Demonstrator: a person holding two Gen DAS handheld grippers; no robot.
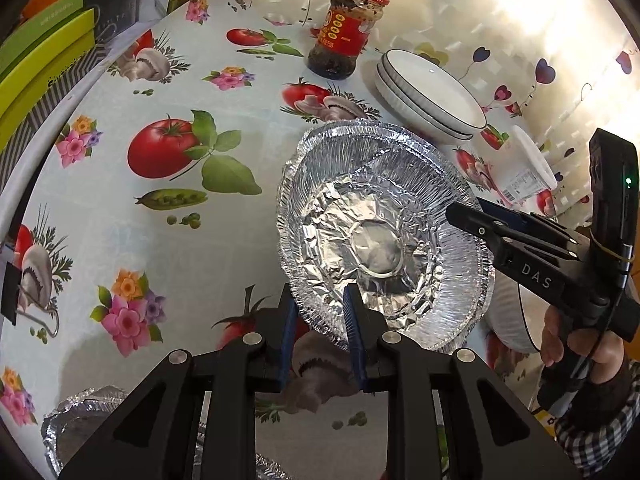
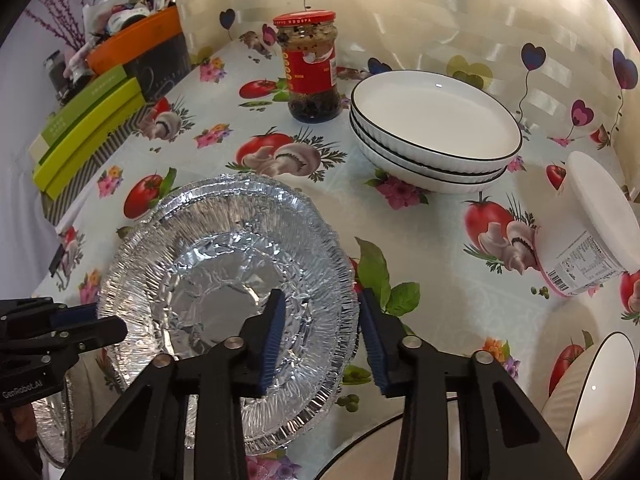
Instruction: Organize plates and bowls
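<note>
Both grippers are on the stack of foil pans (image 1: 380,236), which hangs tilted just above the veggie-print tablecloth (image 1: 160,240). The left gripper (image 1: 320,336) pinches the near rim, and the right gripper (image 2: 320,340) straddles the opposite rim with a pad either side, though I can't tell if it's actually pressing. Further back sit the stacked white bowls (image 2: 436,128), a red-lidded jar (image 2: 310,68) beside them and a white tub (image 2: 592,224) off to the right.

A crinkled round silver foil pan (image 2: 224,280) sits tilted atop another foil pan, near two stacked white ribbed bowls with black rims (image 2: 434,128) on the table (image 2: 432,264).
</note>
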